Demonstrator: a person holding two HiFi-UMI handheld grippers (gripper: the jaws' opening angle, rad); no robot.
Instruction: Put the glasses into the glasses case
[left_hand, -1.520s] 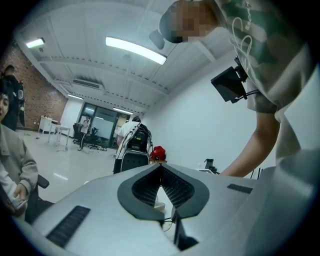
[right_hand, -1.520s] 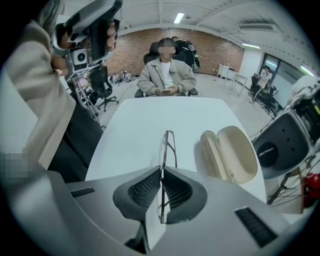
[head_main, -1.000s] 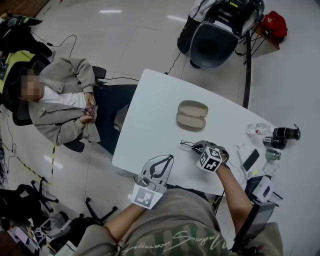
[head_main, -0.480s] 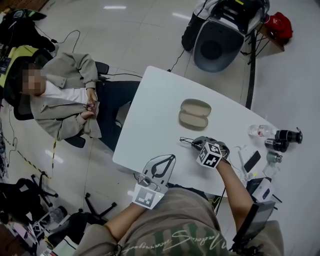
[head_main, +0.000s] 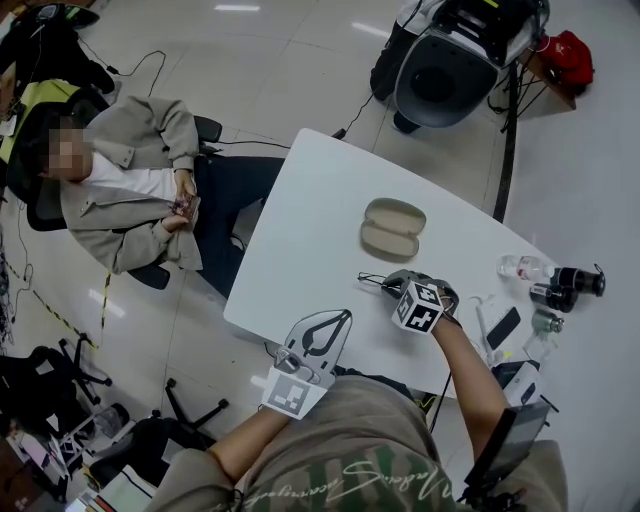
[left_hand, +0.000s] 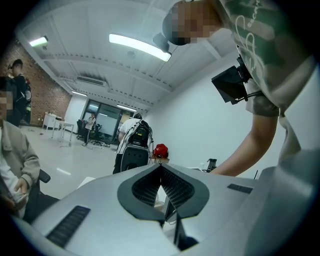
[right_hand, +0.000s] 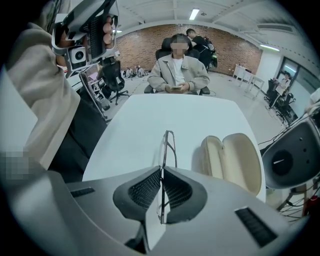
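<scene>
— What is the wearer dressed in?
— An olive-green T-shirt (head_main: 350, 440) with pale script lettering across it (upside down to the head camera). The sleeves are short.
— And the tools?
— The left gripper (head_main: 338, 317) and right gripper (head_main: 388, 285) share pale grey shells with dark slotted strips and dark ribbed pads (right_hand: 142, 190). Each carries a white cube (head_main: 418, 306) printed with black square markers.
</scene>
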